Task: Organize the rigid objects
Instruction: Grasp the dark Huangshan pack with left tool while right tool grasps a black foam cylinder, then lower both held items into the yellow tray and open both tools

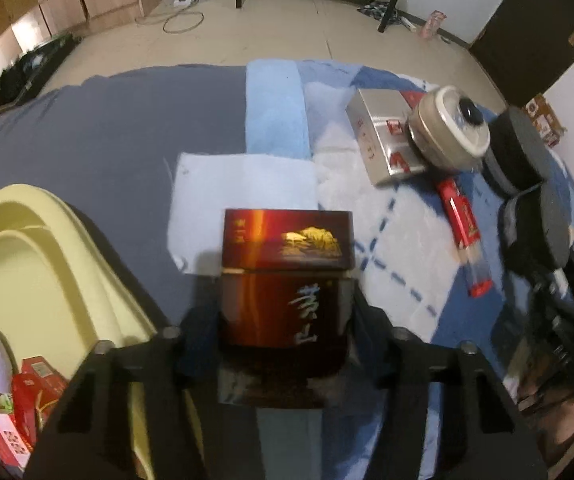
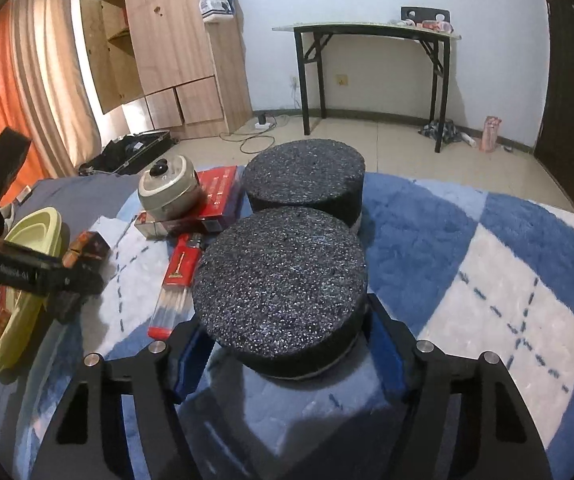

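Dark red lacquered box (image 1: 287, 280), with gold characters and a gold landscape on its lid, sits clamped between the fingers of the left gripper (image 1: 286, 312), at 6 o'clock in the left wrist view, raised over a white cloth (image 1: 243, 184) on the bed. At 8 o'clock from it lies a pale yellow basin (image 1: 27, 248) holding red packets (image 1: 35, 380) and a white oval thing I cannot identify.

Near the right gripper (image 2: 287, 320), a black foam disc (image 2: 281, 280) fills the space between the fingers; both blue pads press its sides, so the gripper is clamped on it. A second black foam disc (image 2: 305, 176) stands just behind, at 12 o'clock, touching or nearly touching the first. At 10 o'clock a round metal tin with a black knob (image 2: 169, 192) rests on a flat red box (image 2: 215, 196). A long red-and-clear pack (image 2: 177, 280) lies at 9 o'clock on the blue and white checked blanket (image 2: 487, 264).

Farther out in the right wrist view, a black desk (image 2: 371, 32) stands against the wall at 12 o'clock, and a wooden wardrobe (image 2: 175, 48) stands at 11 o'clock.
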Available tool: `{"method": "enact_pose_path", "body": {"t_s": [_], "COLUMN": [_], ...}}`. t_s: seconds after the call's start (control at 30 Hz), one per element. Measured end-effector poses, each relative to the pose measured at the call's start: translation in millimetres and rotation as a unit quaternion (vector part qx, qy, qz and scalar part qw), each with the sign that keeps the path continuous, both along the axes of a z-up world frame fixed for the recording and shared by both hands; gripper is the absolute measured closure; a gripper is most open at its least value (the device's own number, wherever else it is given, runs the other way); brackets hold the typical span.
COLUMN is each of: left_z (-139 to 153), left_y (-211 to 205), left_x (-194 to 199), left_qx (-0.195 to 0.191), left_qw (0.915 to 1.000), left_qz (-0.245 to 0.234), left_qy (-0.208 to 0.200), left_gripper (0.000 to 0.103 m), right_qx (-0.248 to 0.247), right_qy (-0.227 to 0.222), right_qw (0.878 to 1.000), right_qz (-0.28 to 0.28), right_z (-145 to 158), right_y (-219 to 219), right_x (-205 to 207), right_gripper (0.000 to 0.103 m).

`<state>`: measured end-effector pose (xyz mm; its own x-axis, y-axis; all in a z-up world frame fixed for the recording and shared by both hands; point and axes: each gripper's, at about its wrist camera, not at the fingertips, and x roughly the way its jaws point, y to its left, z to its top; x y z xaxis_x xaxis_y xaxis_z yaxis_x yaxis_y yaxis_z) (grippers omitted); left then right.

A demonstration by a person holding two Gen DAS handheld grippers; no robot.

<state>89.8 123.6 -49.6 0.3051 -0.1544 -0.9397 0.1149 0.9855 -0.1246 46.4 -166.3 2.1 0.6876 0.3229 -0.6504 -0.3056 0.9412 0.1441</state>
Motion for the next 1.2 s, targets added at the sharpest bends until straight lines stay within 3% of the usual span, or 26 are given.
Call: {"method": "enact_pose_path", "body": {"t_s": [0.17,0.3,0.43,0.53,0.7,0.83,0.97,1.07,1.2], "left_z": [9,37,80,98,107,85,57,42,31], "left_y": [6,16,71,110,191,228,247,253,259], "left_x": [-17,-39,-60,-62,-79,-77,-77,-78,-79], "left_qx": [-0.021,-0.041,-0.05,-0.027,0.0,-0.005,-0.036,-0.028,-0.034], "left_qw": [0.9996,0.9978,0.995,0.9935,0.9896,0.9858,0.9814,0.9816,0.9808], "left_qz": [0.008,0.009,0.033,0.059,0.116,0.158,0.187,0.189,0.192], "left_qy": [-0.018,-0.051,-0.08,-0.094,-0.085,-0.057,-0.026,-0.009,-0.012], "left_gripper": [0.046,0.046,0.046,0.046,0.046,0.046,0.046,0.046,0.046], "right_qx": [-0.016,-0.023,-0.028,-0.024,0.009,0.008,0.0,-0.029,-0.079], "right_qy": [-0.015,-0.01,-0.033,-0.064,-0.067,-0.056,-0.011,0.034,0.046], "right_qw": [1.0,1.0,0.999,0.997,0.991,0.98,0.97,0.96,0.95], "right_qz": [-0.007,-0.012,-0.008,0.022,0.115,0.188,0.244,0.278,0.297], "right_z": [6,12,38,71,126,144,130,102,80], "right_y": [-10,-17,-14,7,85,166,241,289,331], "right_x": [-14,-29,-47,-62,-74,-70,-54,-40,-26], "right_gripper": [0.034,0.034,0.034,0.034,0.034,0.034,0.034,0.034,0.034]}}
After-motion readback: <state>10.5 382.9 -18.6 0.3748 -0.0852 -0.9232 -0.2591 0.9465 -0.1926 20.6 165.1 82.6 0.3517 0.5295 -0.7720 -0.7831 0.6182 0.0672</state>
